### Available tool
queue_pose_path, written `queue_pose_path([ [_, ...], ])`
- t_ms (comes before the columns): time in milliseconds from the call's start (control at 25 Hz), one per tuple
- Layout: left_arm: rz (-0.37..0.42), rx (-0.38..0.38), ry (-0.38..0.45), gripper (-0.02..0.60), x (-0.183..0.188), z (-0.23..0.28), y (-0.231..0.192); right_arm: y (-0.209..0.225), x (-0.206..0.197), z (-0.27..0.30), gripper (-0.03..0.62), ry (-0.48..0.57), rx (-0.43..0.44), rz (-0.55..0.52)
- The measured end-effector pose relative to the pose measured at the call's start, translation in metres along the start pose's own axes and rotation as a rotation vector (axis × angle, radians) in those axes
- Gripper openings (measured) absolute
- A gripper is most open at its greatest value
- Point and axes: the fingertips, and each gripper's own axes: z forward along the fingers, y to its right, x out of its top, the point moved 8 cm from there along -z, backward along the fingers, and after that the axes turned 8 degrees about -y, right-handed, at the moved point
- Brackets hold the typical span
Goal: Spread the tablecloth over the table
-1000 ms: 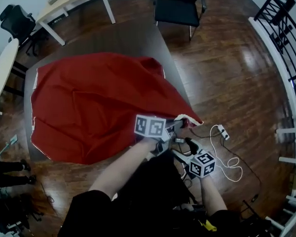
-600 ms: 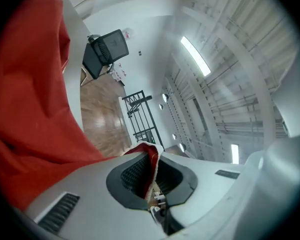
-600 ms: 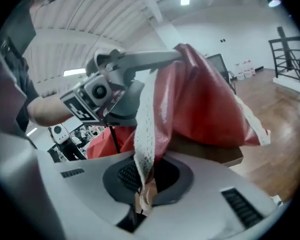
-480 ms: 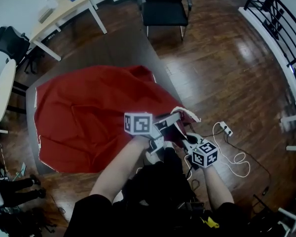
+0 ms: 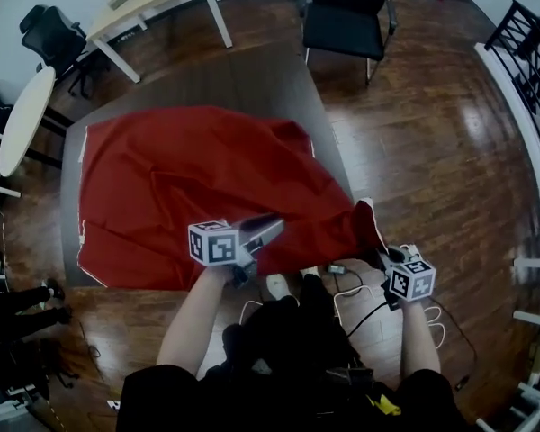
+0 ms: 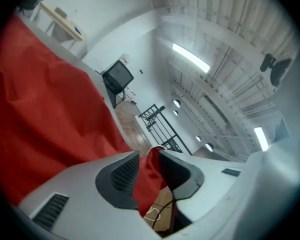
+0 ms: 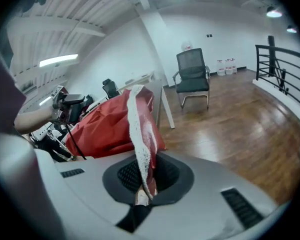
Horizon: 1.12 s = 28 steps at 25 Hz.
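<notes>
The tablecloth (image 5: 198, 187) lies rumpled, the surface (image 5: 252, 75) bare at its far end; the right hand-held gripper (image 5: 384, 252) pinches its near corner, while the left hand-held gripper (image 5: 272, 225), jaws just opening, straddles cloth.

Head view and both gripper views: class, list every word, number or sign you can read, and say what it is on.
No readable text in any view.
Left marker cube: black-and-white square pattern only, no letters.
Right marker cube: the same.
Tablecloth: plain red, no print.
</notes>
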Motion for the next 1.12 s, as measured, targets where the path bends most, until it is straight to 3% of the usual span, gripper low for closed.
queue_pose_path([
  [120, 0.035, 0.201, 0.059, 0.124, -0.014, -0.047, -0.029, 0.025, -0.012, 0.002, 0.007, -0.096, -0.141, 0.000],
  [240, 0.074, 0.456, 0.086, 0.124, -0.035, -0.091, -0.055, 0.043, -0.020, 0.000, 0.014, -0.176, -0.191, 0.028],
  [360, 0.107, 0.646, 0.076, 0.124, -0.057, -0.121, -0.069, 0.048, -0.009, -0.016, 0.132, -0.178, -0.188, 0.024],
  [440, 0.107, 0.673, 0.109, 0.124, -0.066, -0.134, -0.070, 0.042, 0.009, -0.034, 0.179, -0.125, -0.218, -0.031],
  [680, 0.081, 0.642, 0.259, 0.124, -0.059, -0.145, -0.069, -0.014, 0.107, -0.073, 0.179, 0.172, -0.404, -0.299],
  [800, 0.089, 0.639, 0.318, 0.124, -0.046, -0.151, -0.065, -0.048, 0.160, -0.083, 0.179, 0.341, -0.460, -0.364],
  [960, 0.071, 0.675, 0.383, 0.124, -0.044, -0.163, -0.058, -0.082, 0.215, -0.077, 0.210, 0.490, -0.418, -0.421],
  [1040, 0.039, 0.714, 0.417, 0.124, -0.055, -0.182, -0.058, -0.096, 0.237, -0.061, 0.210, 0.497, -0.335, -0.388],
  [1120, 0.003, 0.751, 0.448, 0.124, -0.069, -0.207, -0.060, -0.107, 0.251, -0.033, 0.210, 0.435, -0.242, -0.348],
])
